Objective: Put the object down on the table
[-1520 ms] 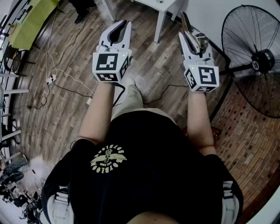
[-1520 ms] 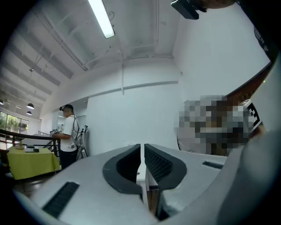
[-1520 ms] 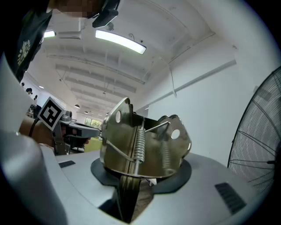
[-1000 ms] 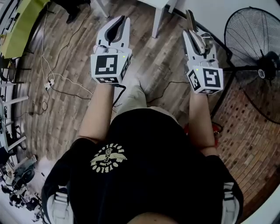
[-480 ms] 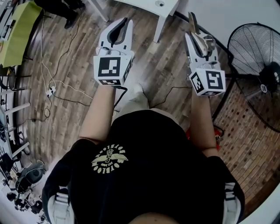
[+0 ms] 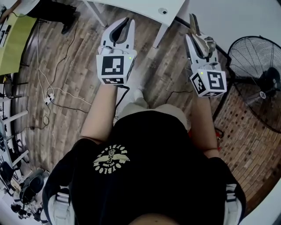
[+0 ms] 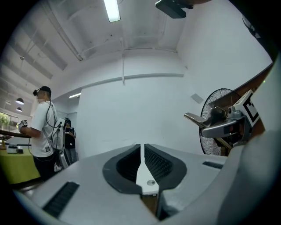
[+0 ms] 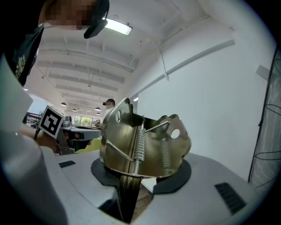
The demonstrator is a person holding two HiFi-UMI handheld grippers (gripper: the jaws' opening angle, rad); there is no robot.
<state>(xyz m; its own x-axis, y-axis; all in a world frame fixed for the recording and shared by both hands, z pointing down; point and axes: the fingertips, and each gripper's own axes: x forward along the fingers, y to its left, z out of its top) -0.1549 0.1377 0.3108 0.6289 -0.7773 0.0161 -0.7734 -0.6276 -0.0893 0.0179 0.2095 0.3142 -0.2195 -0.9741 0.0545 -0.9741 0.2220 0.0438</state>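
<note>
Presently | left gripper [image 7: 142,154]: we saw fingers [image 7: 160,165] pressed together | right gripper [image 8: 140,178]: fingers [image 8: 175,178] clamped a metal spring clip [image 8: 145,140] between them

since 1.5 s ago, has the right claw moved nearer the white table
Yes. The right claw, shut on a metal spring clip, has come forward toward the white table; the floor fan now lies further back beside it.
</note>
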